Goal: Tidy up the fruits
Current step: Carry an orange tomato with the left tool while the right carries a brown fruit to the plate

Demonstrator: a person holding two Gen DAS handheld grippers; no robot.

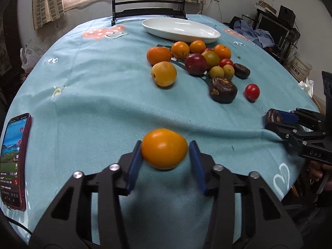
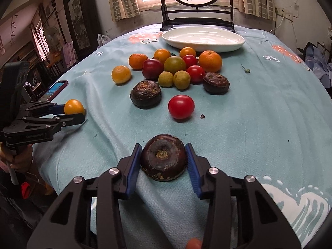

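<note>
My left gripper (image 1: 165,148) is shut on an orange-yellow fruit (image 1: 164,148), held low over the blue tablecloth near the front; it also shows in the right wrist view (image 2: 74,106). My right gripper (image 2: 164,157) is shut on a dark brown water chestnut (image 2: 164,157), also seen at the right edge of the left wrist view (image 1: 274,116). A pile of oranges, plums, small tomatoes and chestnuts (image 2: 176,68) lies mid-table. A white oval plate (image 2: 203,38) stands empty behind the pile.
A red-cased phone (image 1: 14,161) lies at the table's left edge. A dark wooden screen stand (image 2: 197,22) stands behind the plate. A lone red tomato (image 2: 181,106) and a chestnut (image 2: 145,96) lie in front of the pile.
</note>
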